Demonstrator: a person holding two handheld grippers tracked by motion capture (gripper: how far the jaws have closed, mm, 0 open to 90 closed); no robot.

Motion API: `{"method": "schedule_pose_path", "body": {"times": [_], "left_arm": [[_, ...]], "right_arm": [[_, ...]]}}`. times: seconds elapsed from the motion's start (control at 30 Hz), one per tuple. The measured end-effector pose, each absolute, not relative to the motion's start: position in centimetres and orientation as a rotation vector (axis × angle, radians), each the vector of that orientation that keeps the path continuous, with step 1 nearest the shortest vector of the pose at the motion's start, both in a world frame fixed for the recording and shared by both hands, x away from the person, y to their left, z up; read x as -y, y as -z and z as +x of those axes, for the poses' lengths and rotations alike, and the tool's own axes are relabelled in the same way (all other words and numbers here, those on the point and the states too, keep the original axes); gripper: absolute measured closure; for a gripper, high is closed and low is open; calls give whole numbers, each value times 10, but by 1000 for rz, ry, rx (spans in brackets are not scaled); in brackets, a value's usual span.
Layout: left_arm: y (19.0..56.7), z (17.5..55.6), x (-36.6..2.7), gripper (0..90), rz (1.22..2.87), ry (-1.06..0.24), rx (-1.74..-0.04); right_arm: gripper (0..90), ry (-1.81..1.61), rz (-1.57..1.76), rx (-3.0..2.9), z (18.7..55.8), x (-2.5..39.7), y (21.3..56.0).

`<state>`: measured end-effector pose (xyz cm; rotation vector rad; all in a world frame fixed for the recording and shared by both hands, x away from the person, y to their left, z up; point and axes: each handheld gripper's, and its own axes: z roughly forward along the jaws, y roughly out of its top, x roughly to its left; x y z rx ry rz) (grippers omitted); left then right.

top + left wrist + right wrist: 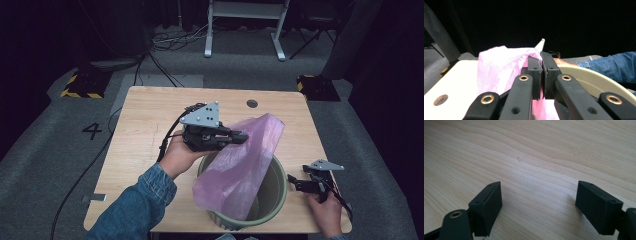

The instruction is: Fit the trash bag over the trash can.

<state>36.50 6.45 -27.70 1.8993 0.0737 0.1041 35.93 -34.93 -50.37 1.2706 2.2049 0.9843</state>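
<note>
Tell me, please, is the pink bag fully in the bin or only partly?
Only partly. The bag dips into the bin, while its top is lifted above the rim, pinched in the shut left gripper.

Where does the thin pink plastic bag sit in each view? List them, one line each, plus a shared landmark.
High view: thin pink plastic bag at centre, draped over the round grey-green bin, its top pinched by the left gripper.
Left gripper view: left of centre, clamped between the shut jaws.
Right gripper view: open right gripper over bare wood.
Shared landmark: the pale wooden table.
</note>
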Motion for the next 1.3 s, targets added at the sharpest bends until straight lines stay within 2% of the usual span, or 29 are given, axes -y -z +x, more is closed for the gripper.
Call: {"method": "schedule_pose_path", "body": {"times": [0.83,1.3], "left_arm": [[331,353,-86,866,1990,50,-128],[344,354,-100,846,2006,114,-181]], "right_arm": [[211,-983,1266,-2206,359,349,504],[158,-980,1246,-2233,360,348,504]]}}
